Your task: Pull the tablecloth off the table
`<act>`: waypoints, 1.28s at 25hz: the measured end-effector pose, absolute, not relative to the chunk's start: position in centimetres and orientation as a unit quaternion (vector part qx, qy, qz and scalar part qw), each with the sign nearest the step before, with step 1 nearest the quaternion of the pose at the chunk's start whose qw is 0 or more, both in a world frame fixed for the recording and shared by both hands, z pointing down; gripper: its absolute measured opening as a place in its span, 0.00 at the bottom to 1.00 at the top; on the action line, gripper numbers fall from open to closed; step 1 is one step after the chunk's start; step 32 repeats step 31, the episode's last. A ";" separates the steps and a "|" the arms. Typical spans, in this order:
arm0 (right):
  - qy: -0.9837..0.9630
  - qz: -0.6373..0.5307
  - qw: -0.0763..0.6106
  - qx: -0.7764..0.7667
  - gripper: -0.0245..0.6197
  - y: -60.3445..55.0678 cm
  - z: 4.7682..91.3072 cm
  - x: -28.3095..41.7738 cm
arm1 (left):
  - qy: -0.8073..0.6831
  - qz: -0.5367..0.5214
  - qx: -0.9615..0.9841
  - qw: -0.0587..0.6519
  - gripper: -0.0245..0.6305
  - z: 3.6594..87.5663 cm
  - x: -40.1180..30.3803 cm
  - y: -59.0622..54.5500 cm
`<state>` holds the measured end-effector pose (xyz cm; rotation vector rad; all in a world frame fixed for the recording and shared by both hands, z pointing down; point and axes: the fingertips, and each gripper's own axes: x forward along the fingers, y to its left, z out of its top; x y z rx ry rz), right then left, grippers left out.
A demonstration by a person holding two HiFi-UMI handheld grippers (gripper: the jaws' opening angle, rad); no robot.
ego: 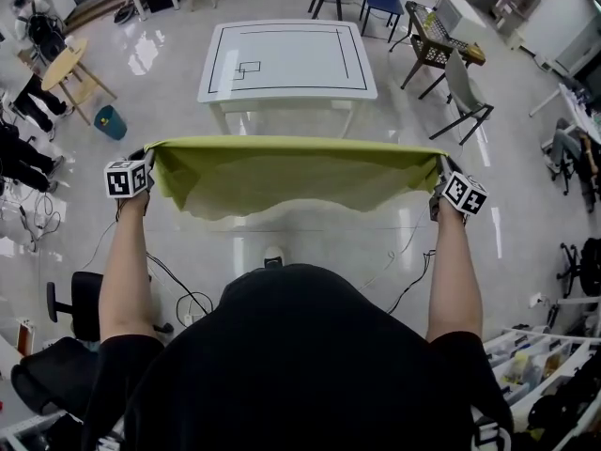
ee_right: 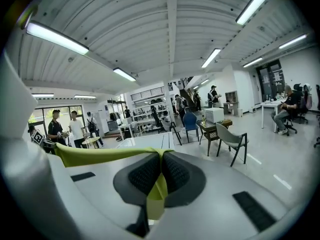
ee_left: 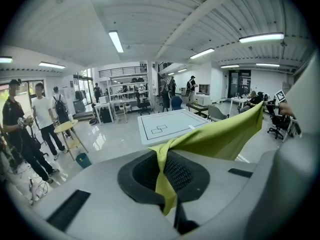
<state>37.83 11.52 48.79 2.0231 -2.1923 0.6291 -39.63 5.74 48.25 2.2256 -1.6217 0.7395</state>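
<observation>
The yellow-green tablecloth hangs stretched in the air between my two grippers, clear of the white table beyond it. My left gripper is shut on the cloth's left corner, which is pinched between its black pads. On the other side, my right gripper is shut on the right corner; that corner hangs down between its pads. The tabletop is bare, with black lines on it. The cloth's lower edge sags in the middle.
Chairs and a small desk stand right of the table. A round wooden table and a teal bin are at the left. People stand by the left wall. Cables lie on the floor near my feet.
</observation>
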 end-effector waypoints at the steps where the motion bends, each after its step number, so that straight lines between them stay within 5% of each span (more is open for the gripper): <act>1: -0.719 0.199 0.042 0.664 0.07 11.3 47.9 37.9 | -0.566 0.248 0.773 0.140 0.07 47.3 -39.6 5.5; 14: -0.732 0.144 0.023 0.666 0.07 10.4 41.3 38.8 | -0.600 0.165 0.776 0.105 0.07 39.8 -38.7 4.8; 32: -0.727 0.150 0.020 0.670 0.07 10.7 41.4 39.9 | -0.591 0.177 0.778 0.120 0.07 41.8 -37.4 4.5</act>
